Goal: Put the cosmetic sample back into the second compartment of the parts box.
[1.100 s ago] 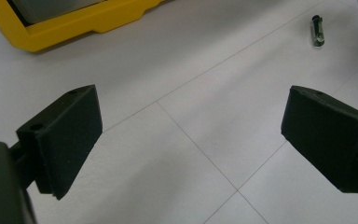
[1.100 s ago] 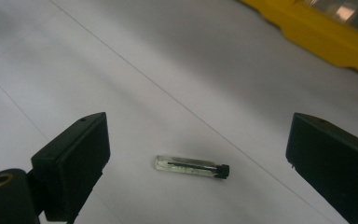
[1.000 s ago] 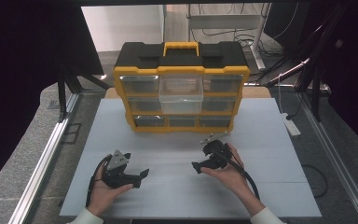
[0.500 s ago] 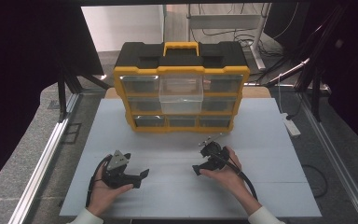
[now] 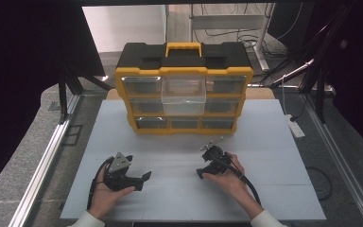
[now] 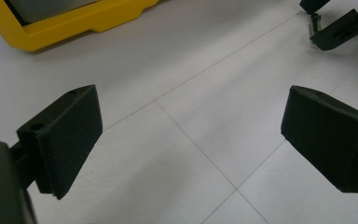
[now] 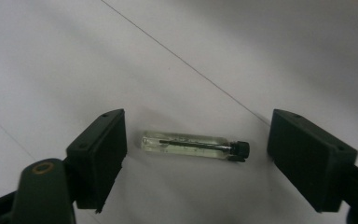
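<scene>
The left tool (image 5: 144,177) rests low over the white tabletop (image 5: 274,137) near its front edge, jaws spread wide and empty. Behind stands a yellow organizer (image 5: 184,87). The right tool (image 7: 196,154) gapes wide too, a small glass vial (image 7: 193,145) lying flat between its jaws, untouched.

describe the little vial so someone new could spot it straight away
On the white table, in front of the yellow and black drawer organizer, find the right tongs. The vial lies flat between their open jaws: small, clear, with a black cap.
</scene>
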`<state>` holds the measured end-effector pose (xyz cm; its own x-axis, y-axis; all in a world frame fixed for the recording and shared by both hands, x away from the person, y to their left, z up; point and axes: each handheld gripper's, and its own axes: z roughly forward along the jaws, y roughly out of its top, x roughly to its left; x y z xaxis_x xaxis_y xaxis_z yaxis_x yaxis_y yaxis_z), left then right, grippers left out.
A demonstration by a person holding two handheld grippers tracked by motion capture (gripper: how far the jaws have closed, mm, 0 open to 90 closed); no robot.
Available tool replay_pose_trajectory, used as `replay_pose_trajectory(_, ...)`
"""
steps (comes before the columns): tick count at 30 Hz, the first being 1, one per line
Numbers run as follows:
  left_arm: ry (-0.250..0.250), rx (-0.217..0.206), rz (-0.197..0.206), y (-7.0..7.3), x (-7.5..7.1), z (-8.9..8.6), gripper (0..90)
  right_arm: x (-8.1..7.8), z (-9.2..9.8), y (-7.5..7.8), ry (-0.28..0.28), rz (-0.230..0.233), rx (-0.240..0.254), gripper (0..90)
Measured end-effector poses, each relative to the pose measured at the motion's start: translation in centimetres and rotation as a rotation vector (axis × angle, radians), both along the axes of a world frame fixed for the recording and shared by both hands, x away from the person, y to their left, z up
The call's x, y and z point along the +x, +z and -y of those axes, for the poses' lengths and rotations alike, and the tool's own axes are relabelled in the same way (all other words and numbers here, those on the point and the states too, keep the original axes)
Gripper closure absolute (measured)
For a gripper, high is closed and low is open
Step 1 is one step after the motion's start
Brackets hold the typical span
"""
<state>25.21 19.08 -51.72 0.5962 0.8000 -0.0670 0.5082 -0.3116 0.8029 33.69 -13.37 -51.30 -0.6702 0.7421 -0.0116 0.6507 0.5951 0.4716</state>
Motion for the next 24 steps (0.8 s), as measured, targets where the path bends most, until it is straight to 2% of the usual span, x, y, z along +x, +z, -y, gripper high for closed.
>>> replay_pose_trajectory(3,-0.001,0.0,0.0,0.0,0.0,0.0,5.8,-0.1,0.0,0.0,0.003,0.017,-0.013,28.0)
replay_pose_trajectory(6,-0.001,0.001,0.0,0.0,0.0,0.0,5.9,-0.1,-0.1,0.1,0.002,0.019,-0.012,30.7)
replay_pose_trajectory(10,-0.001,0.001,0.001,0.0,0.0,0.0,5.9,-0.3,-0.1,0.2,0.012,0.021,-0.007,39.1)
replay_pose_trajectory(19,-0.002,0.003,0.001,0.0,-0.1,0.0,5.9,-0.3,0.0,0.3,0.02,0.027,-0.008,40.2)
replay_pose_trajectory(24,-0.001,0.004,0.002,0.0,0.0,0.0,5.9,-0.3,0.5,1.1,0.022,0.05,0.033,40.2)
